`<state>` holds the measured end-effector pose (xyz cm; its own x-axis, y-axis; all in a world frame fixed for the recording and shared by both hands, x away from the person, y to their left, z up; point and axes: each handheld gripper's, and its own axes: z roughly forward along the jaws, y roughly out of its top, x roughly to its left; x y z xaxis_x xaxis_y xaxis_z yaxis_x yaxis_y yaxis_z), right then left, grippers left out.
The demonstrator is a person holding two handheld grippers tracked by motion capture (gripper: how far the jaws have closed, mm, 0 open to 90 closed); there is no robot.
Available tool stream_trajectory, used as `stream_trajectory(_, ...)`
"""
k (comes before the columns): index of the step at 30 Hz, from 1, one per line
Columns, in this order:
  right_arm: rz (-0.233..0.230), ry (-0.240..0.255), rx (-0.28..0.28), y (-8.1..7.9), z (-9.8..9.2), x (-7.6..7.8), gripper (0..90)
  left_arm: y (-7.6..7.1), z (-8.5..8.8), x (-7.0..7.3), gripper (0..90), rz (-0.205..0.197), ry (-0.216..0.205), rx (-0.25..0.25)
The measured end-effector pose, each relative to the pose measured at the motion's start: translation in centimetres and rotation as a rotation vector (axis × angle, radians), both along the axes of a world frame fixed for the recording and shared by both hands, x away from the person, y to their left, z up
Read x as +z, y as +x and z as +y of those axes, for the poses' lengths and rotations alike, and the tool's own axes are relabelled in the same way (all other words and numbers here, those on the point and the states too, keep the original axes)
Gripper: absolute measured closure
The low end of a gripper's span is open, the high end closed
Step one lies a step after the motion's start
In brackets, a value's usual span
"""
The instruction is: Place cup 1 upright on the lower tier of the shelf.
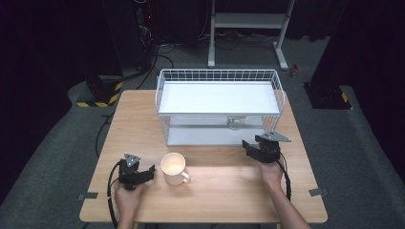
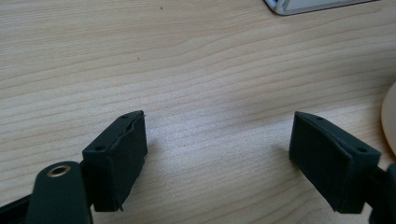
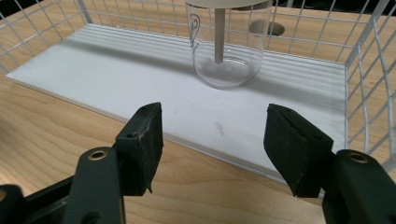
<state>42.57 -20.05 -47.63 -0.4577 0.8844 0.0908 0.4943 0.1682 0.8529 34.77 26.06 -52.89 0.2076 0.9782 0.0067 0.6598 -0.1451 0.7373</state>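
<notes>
A person sits at a wooden tabletop (image 1: 224, 186), one pair of tongs in each hand. At about 7 o'clock the left tongs (image 1: 149, 172) lie low on the wood, jaws spread wide and holding nothing. Just beside them, toward 3 o'clock of them, stands a cream mug (image 1: 174, 168), upright, handle pointing to 5 o'clock. At 12 o'clock sits a white two-shelf wire rack (image 1: 219, 107). The right tongs (image 1: 247, 147) rest at its front right corner, jaws also wide and empty.

This looks like the approach step, nothing grasped yet. The right tongs face a clear glass beaker (image 3: 228, 44) on the rack's lower shelf (image 3: 140, 70); the next move probably calls for pushing forward and closing around the glass.

The right gripper view shows the beaker plainly, upright, well ahead of the jaws; from above it is a faint shape behind the wires. The left gripper view (image 2: 217, 154) shows bare wood between the jaws and the mug's edge at far right.
</notes>
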Motion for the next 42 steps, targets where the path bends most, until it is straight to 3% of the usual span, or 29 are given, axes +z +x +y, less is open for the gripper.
stream_trajectory(22, -0.036, 0.110, 0.011, -2.5, -3.0, 1.0, 34.7, 0.0, 0.0, 0.0, 19.2, 0.001, 0.001, -0.001)
stream_trajectory(30, -0.046, 0.115, 0.003, -3.4, -4.2, 1.3, 34.7, 0.0, 0.0, 0.0, 19.2, -0.001, 0.000, 0.001)
stream_trajectory(42, -0.055, 0.126, 0.007, -5.2, -5.6, 0.6, 34.3, 0.0, 0.0, 0.0, 19.2, 0.000, 0.000, 0.002)
